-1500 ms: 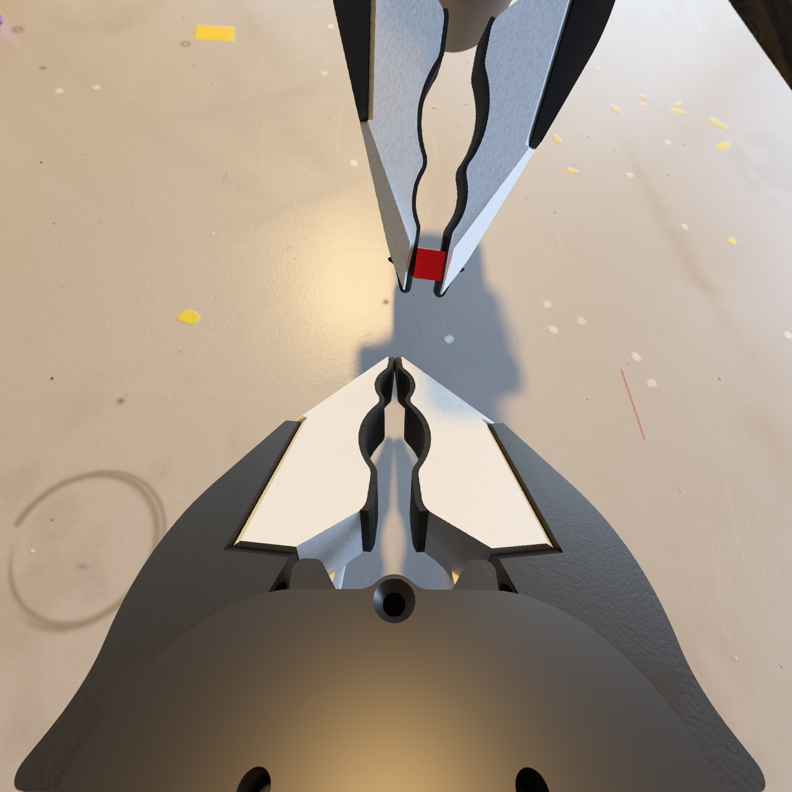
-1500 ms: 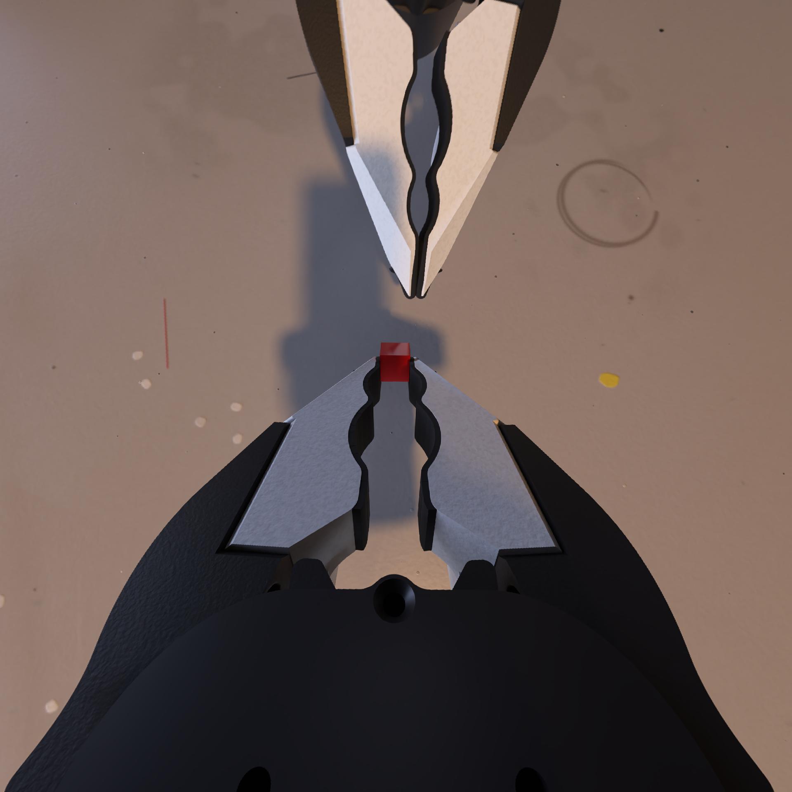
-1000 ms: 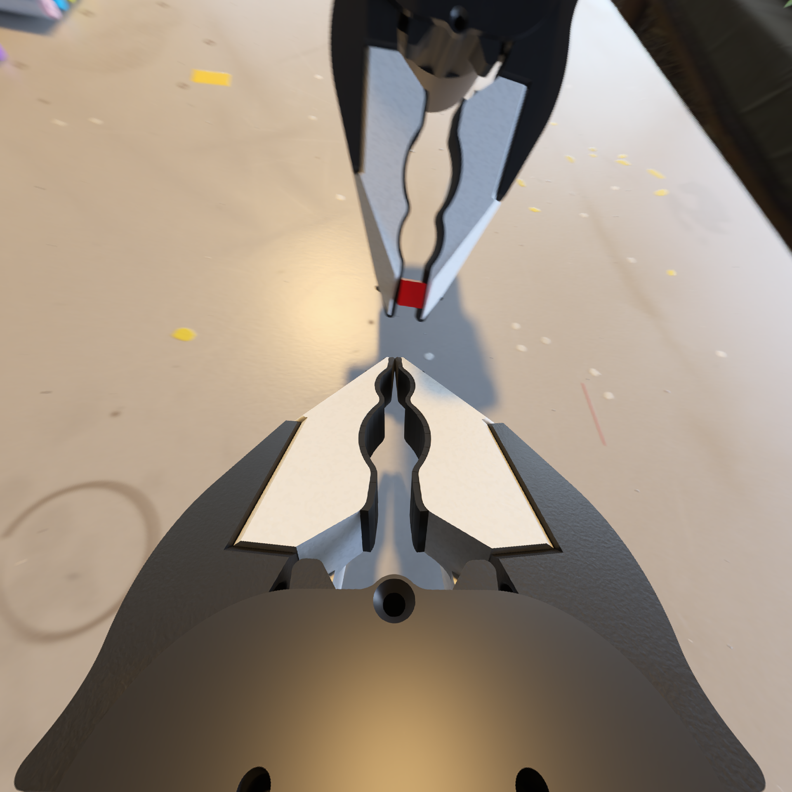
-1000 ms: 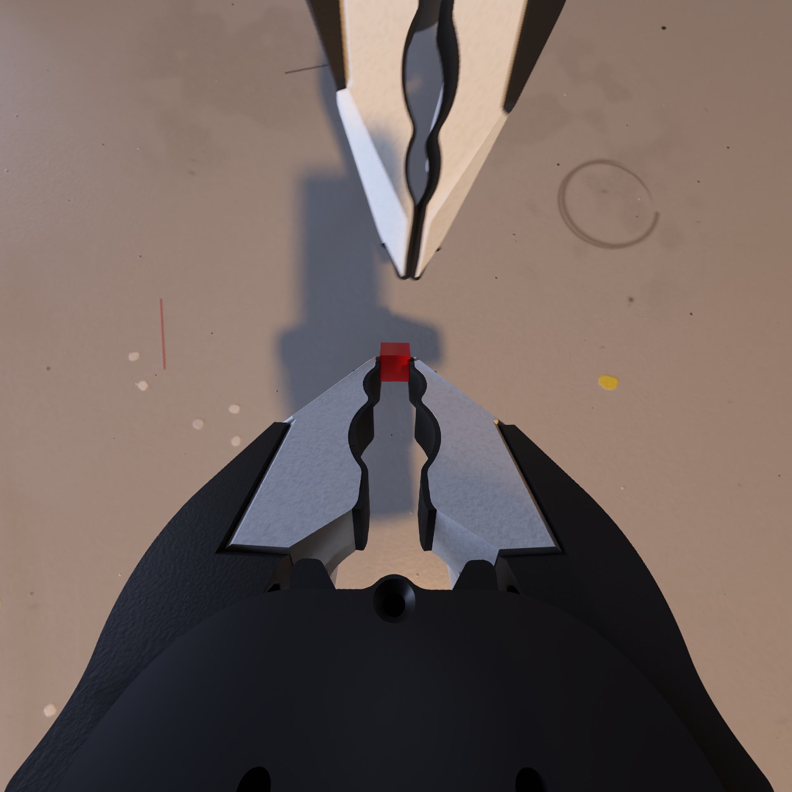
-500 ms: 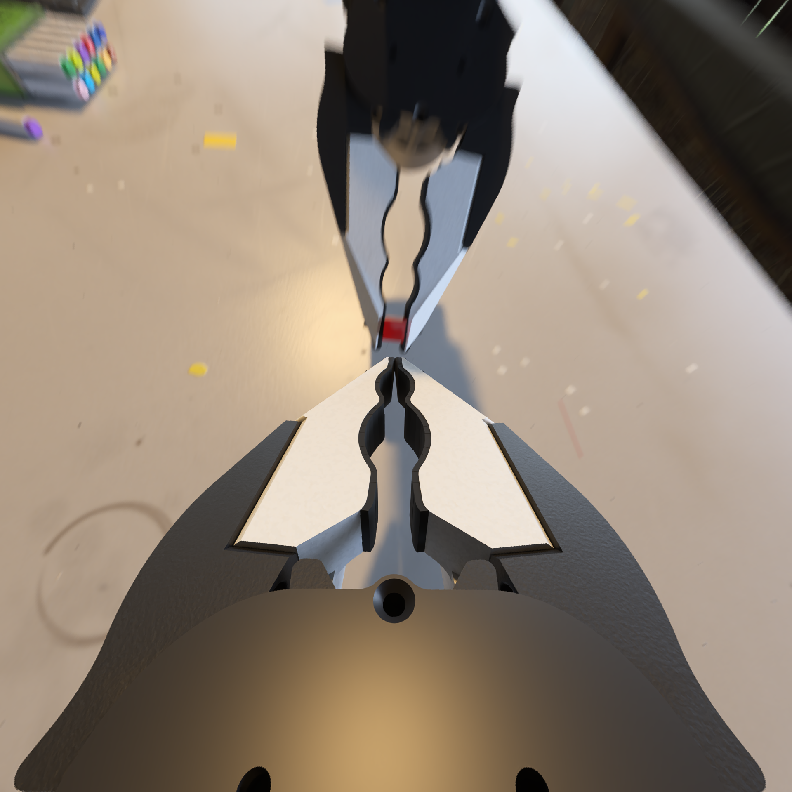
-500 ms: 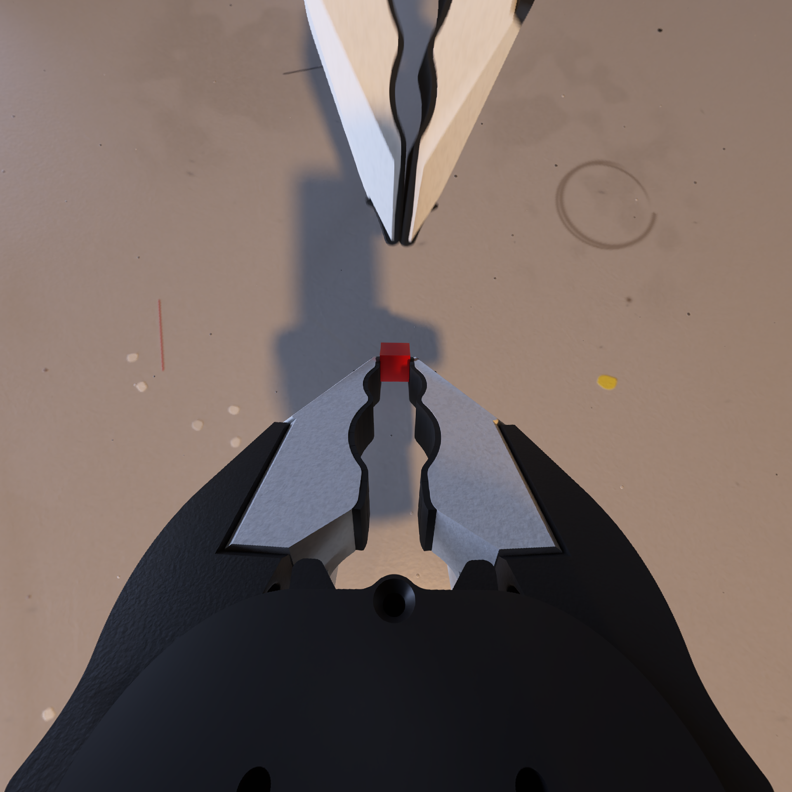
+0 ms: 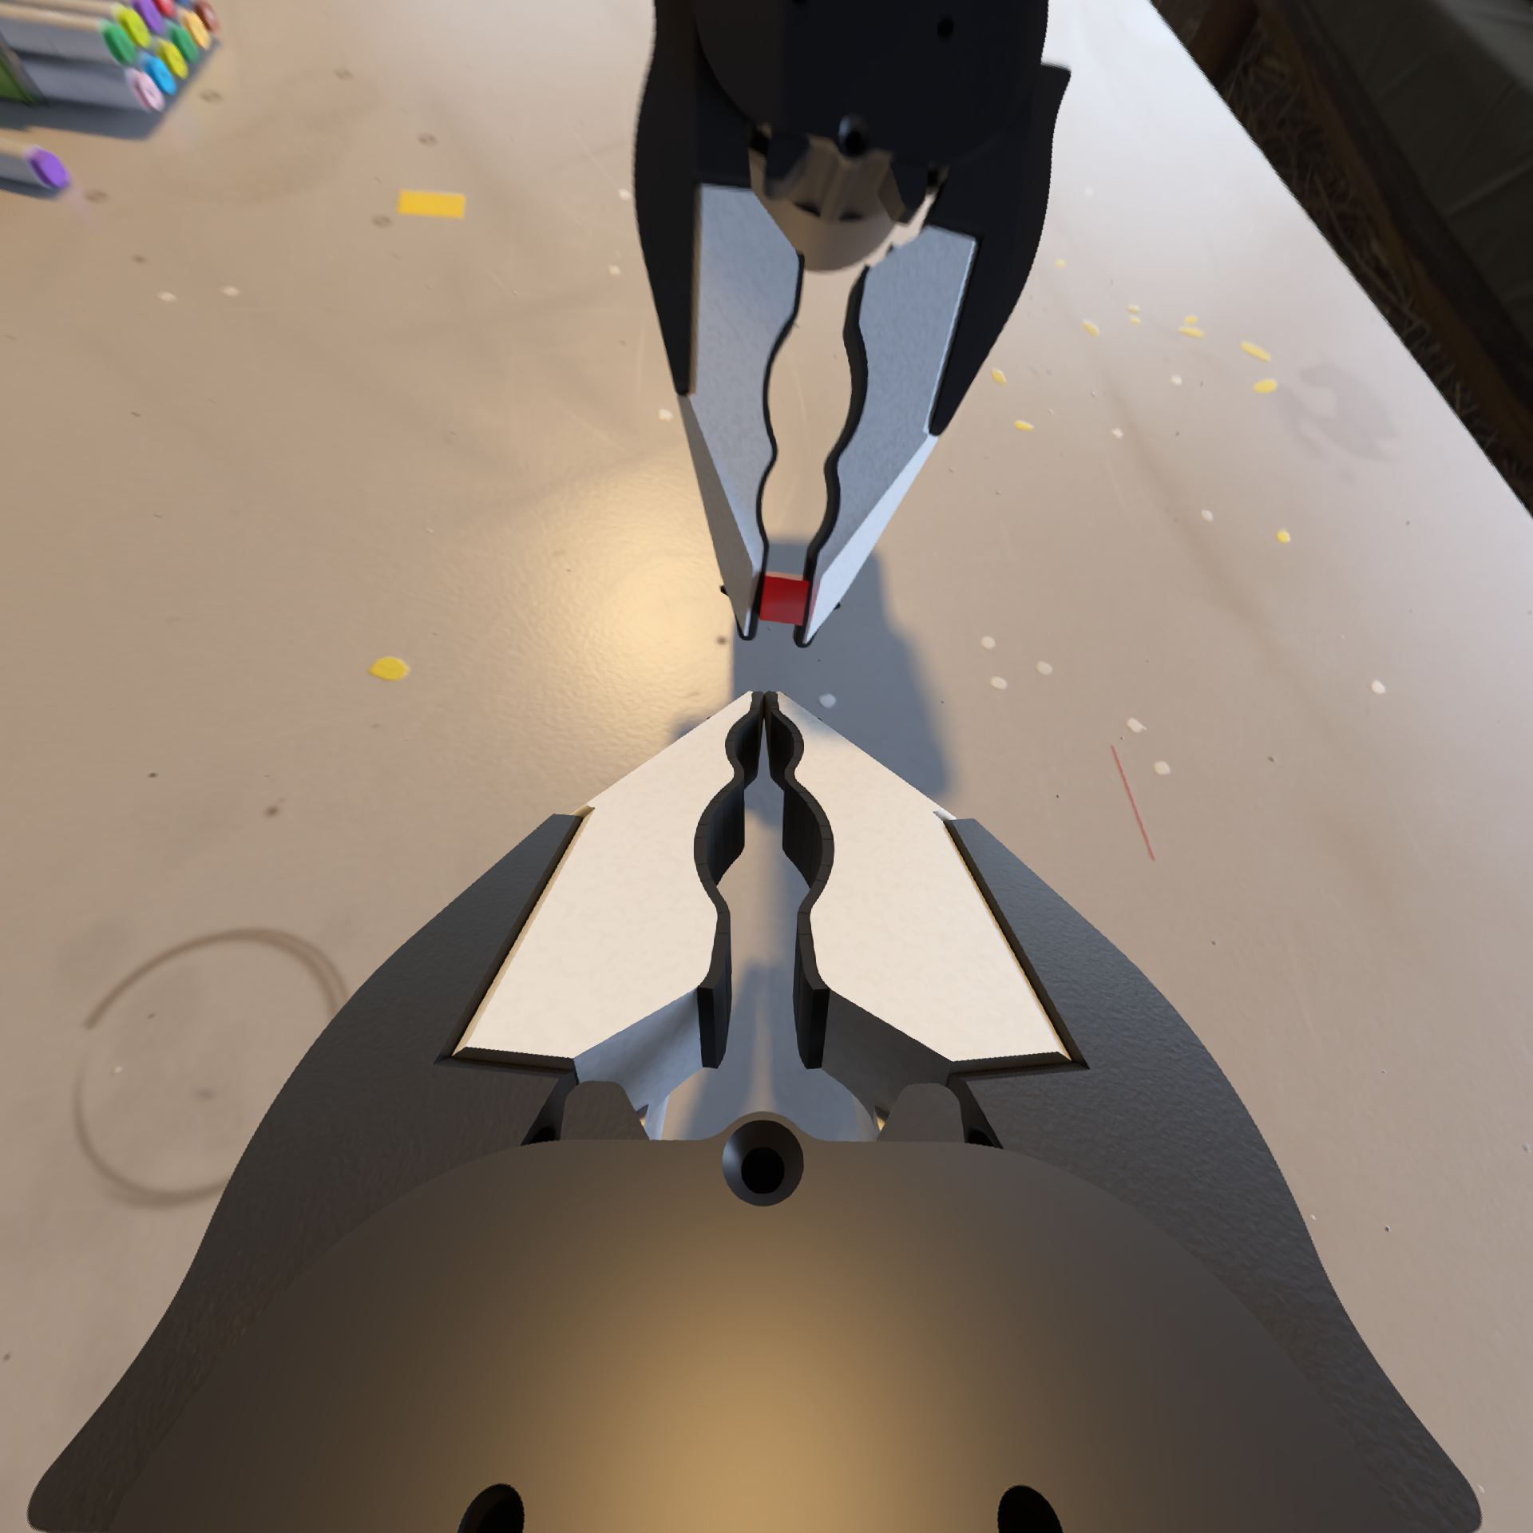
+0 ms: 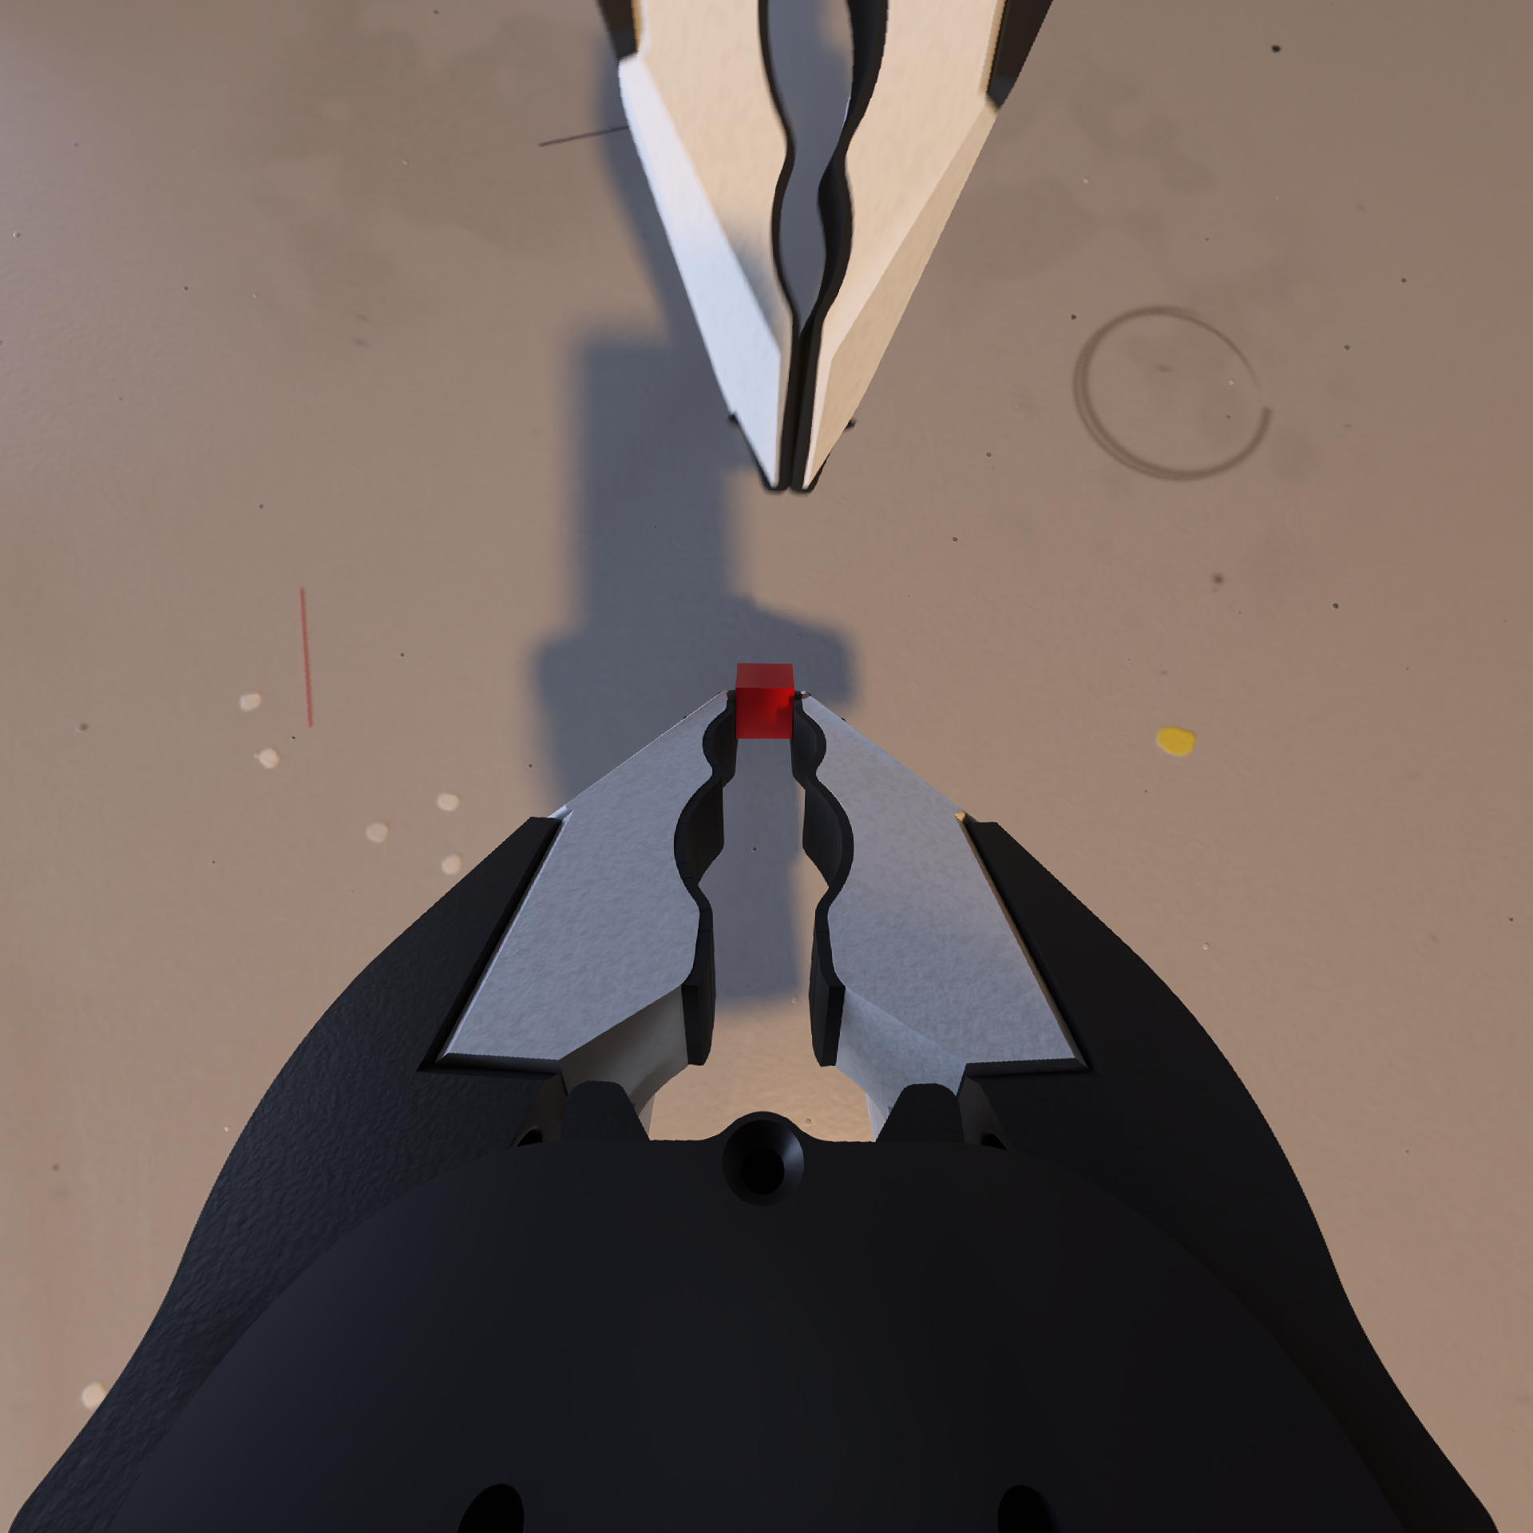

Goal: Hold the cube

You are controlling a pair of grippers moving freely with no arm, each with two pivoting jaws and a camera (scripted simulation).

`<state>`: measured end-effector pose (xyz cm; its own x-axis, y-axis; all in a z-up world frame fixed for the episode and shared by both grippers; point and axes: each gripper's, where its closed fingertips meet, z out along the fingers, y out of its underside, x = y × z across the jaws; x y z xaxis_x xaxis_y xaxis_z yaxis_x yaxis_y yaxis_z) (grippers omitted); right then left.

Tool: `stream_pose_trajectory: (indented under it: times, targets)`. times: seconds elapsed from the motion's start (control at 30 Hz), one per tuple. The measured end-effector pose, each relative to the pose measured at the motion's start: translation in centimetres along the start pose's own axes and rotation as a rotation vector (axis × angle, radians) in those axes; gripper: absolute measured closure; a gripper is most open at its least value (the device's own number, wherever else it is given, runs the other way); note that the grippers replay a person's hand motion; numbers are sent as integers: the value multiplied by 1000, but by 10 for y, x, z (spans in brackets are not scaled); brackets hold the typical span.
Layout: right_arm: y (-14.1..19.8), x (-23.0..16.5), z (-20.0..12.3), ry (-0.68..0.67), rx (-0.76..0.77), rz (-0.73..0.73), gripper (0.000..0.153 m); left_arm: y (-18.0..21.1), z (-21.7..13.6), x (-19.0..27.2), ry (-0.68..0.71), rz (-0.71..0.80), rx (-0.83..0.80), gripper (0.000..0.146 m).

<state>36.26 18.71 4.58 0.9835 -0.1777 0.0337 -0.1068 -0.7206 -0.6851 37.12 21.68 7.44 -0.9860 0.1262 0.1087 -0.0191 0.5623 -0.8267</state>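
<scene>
Change: the left gripper (image 7: 761,695) has backed a little away from the right gripper (image 8: 764,705), and more of the far table shows in the left wrist view.
Table (image 7: 332,498): big, tan, with small specks and a ring mark (image 8: 1171,393).
Pens (image 7: 158,41): far off at one corner.
Right gripper: tips squeezed on the cube (image 8: 764,701), up off the table.
Left gripper: tips pressed together, holding nothing.
Cube: small, red, straight ahead of the left gripper's tips, near but not touching.
Nearer: the right gripper; it has the cube.
</scene>
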Motion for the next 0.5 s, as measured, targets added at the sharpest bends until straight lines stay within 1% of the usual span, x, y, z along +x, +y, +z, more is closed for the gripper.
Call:
stream_pose_trajectory:
  times: [0.1,0.3,0.33,0.37,0.4,0.43,0.5]
  targets:
    - [0,0,0,4,-17,-10,141,5,10,4,19,0,-40,146]
    - [0,0,0,-4,-28,-6,141,8,13,6,3,18,-95,146]
    - [0,0,0,-4,-29,-7,141,9,13,5,-8,18,-103,143]
    - [0,0,0,-5,-29,-7,141,9,13,5,-11,15,-112,131]
    - [0,0,0,-4,-28,-6,141,8,12,6,-9,14,-114,129]
    - [0,0,0,-3,-27,-6,141,7,12,7,-3,17,-114,130]
    - [0,0,1,-1,-25,-7,141,8,13,7,-6,32,-123,146]
